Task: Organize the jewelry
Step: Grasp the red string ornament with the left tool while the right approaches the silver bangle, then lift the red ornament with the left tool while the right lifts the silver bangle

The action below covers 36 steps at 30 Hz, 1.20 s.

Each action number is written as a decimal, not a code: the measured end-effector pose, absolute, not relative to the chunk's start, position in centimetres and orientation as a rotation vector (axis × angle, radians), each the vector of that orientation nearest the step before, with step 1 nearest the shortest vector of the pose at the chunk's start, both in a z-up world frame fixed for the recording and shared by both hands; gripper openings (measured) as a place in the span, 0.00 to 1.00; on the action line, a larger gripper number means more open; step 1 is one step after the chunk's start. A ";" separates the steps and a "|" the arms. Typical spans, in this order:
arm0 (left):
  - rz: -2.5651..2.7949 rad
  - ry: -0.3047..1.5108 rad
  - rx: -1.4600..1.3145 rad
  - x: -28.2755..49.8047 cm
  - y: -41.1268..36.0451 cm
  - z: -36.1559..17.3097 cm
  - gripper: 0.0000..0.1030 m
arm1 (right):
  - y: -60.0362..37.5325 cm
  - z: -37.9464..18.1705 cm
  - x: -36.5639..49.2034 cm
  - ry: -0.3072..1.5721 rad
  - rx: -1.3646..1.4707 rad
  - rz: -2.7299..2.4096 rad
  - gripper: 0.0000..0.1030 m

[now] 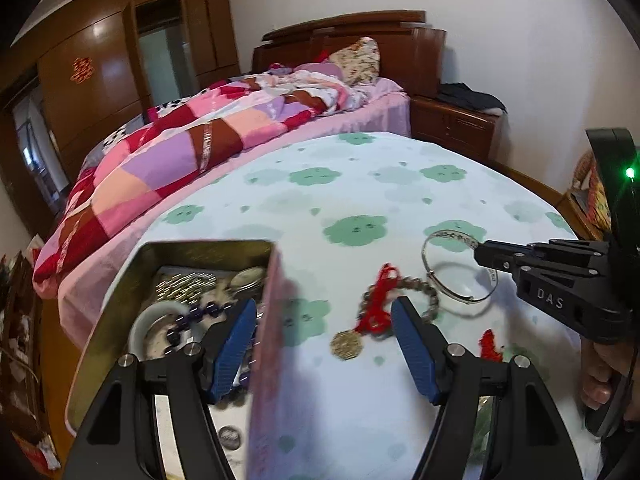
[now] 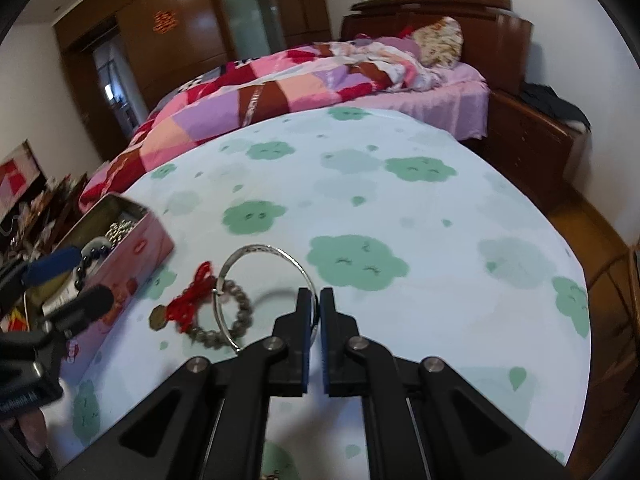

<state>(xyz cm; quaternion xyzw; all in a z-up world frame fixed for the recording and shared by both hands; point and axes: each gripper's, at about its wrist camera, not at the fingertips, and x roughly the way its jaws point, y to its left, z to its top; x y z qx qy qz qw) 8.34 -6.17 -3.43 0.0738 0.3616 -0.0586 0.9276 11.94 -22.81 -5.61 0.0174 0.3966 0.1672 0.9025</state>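
My right gripper (image 2: 315, 300) is shut on a silver bangle (image 2: 276, 256) and holds it tilted just above the cloth; it also shows in the left wrist view (image 1: 482, 254) with the bangle (image 1: 440, 240). My left gripper (image 1: 324, 312) is open, its left finger (image 1: 236, 336) inside the pink tin box (image 1: 268, 320) and its right finger beside it. The box holds dark beads (image 1: 200, 314), a white bangle (image 1: 140, 328) and other pieces. A grey bead bracelet (image 1: 416, 292) with a red tassel (image 1: 378, 300) and gold pendant (image 1: 346, 344) lies on the cloth.
The table has a pale cloth with green clouds (image 2: 360, 264). A small red piece (image 1: 490, 346) lies near my right hand. Behind are a bed with a patchwork quilt (image 1: 180, 148), a wooden nightstand (image 1: 456, 124) and a wardrobe (image 1: 100, 68).
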 end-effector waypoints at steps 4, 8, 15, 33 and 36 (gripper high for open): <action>-0.157 0.782 0.170 9.8 -7.8 -4.4 0.52 | -23.9 -5.5 12.1 0.816 0.092 0.312 0.05; -0.170 0.805 0.178 11.1 -8.7 -5.8 0.51 | -24.6 -5.6 12.3 0.820 0.130 0.298 0.05; -0.198 0.853 0.158 13.1 -9.1 -7.6 0.17 | -24.3 -5.9 12.6 0.839 0.112 0.291 0.06; -0.222 0.722 0.000 10.5 -6.7 -5.4 0.03 | -24.4 -5.9 12.4 0.834 0.101 0.295 0.07; -0.217 0.709 -0.001 10.3 -6.6 -5.2 0.03 | -24.4 -5.9 12.4 0.835 0.101 0.297 0.07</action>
